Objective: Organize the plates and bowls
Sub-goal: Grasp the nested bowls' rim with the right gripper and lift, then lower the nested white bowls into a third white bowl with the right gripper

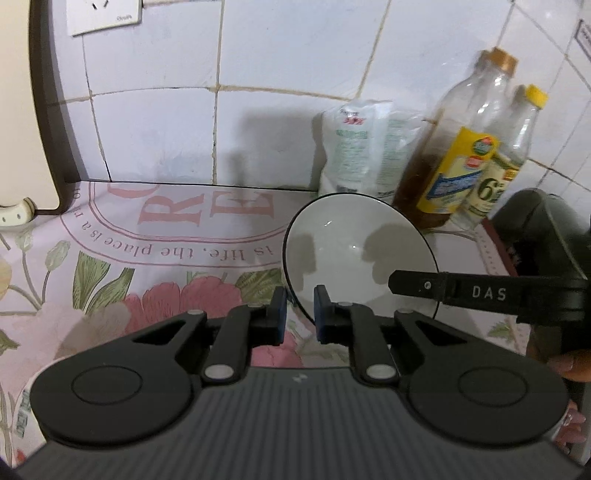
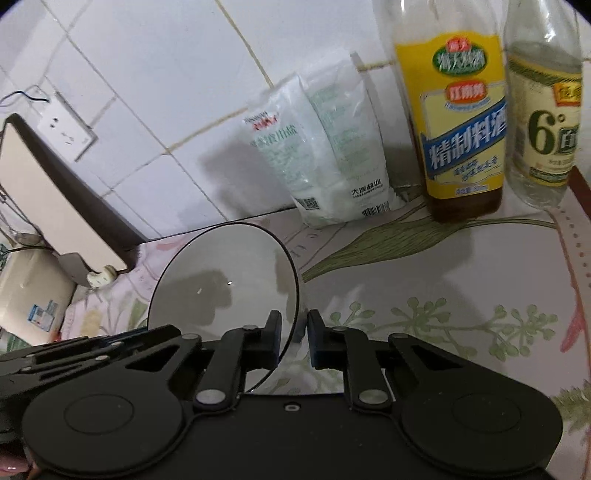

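Observation:
A white bowl with a thin dark rim [image 1: 354, 243] sits on the flowered tablecloth, also in the right wrist view [image 2: 225, 284]. My left gripper [image 1: 300, 314] straddles its near-left rim, fingers a small gap apart, not clamped. My right gripper [image 2: 294, 338] straddles the bowl's right rim, fingers likewise slightly apart. The right gripper's finger [image 1: 443, 291] reaches over the bowl from the right in the left wrist view. The bowl looks empty.
A salt bag [image 2: 325, 155], a brown cooking-wine bottle [image 2: 461, 122] and a clear vinegar bottle [image 2: 543, 110] stand against the tiled wall behind the bowl. A beige appliance [image 2: 48, 195] stands at left, a wall socket [image 1: 105, 14] above it.

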### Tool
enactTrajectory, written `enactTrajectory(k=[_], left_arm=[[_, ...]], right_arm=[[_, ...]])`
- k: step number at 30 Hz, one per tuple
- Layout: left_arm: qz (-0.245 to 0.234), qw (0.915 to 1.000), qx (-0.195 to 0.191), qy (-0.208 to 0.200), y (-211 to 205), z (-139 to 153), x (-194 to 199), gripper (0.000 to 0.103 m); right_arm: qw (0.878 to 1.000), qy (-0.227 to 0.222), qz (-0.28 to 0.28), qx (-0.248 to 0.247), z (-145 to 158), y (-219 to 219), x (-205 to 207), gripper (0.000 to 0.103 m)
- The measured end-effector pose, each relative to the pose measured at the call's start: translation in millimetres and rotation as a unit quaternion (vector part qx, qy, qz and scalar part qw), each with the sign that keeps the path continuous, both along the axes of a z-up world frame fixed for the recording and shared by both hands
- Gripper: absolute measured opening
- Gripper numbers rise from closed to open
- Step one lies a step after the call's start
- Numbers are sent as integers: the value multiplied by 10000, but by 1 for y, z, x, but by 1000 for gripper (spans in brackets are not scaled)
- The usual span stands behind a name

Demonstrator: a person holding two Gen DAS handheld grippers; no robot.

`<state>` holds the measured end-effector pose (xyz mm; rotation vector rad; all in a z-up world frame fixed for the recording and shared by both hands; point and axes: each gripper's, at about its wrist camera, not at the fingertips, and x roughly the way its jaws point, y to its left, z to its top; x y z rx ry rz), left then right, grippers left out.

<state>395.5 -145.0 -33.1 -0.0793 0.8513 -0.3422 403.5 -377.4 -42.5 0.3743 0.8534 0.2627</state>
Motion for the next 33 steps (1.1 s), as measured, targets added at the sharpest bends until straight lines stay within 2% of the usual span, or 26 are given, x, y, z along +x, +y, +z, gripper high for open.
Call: enactTrajectory(k=[11, 17, 26, 33], left_arm=[[-271, 9982, -77, -520, 19, 47, -80, 14], [-282, 9971, -89, -702, 33, 59, -121, 14], [-315, 9970, -24, -712, 44, 52, -163, 14], [-400, 9971, -11, -652, 48, 36, -181, 14]], right_arm=[[9996, -264, 41, -20, 51, 9, -74, 19], [9990, -381, 145, -156, 67, 21, -113, 18], [9988, -388, 167, -246, 66, 34, -157, 18], [9967, -622, 123, -501, 65, 43, -182, 18]])
